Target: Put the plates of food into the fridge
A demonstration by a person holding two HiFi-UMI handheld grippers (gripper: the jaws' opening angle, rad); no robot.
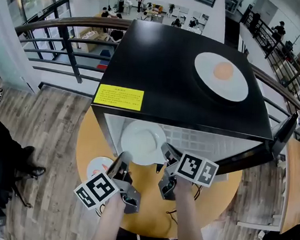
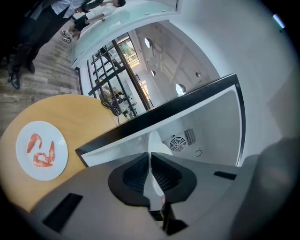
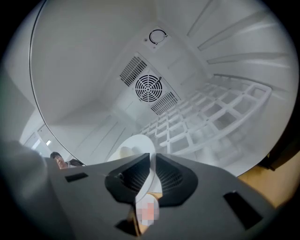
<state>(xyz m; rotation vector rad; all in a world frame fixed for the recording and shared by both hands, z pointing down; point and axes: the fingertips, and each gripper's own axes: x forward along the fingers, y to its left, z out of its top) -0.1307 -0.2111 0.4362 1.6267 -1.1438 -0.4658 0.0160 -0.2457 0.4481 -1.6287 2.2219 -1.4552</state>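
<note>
A white plate [image 1: 142,142] hangs level at the mouth of the open black fridge [image 1: 171,66], held by its near rim from both sides. My left gripper [image 1: 122,160] is shut on the rim at the left, where the plate's edge [image 2: 151,157] runs thin between the pads. My right gripper [image 1: 166,150] is shut on the rim at the right, and its view shows the plate [image 3: 136,145] reaching into the white interior with a pale lump on it. A second plate with shrimp [image 2: 41,150] lies on the round wooden table [image 1: 146,211], left of the fridge.
A third white plate with orange food [image 1: 220,76] rests on the fridge's top. The fridge door [image 1: 283,137] stands open to the right. Inside are a white wire shelf [image 3: 206,122] and a fan grille [image 3: 148,88]. A railing and a person stand to the left.
</note>
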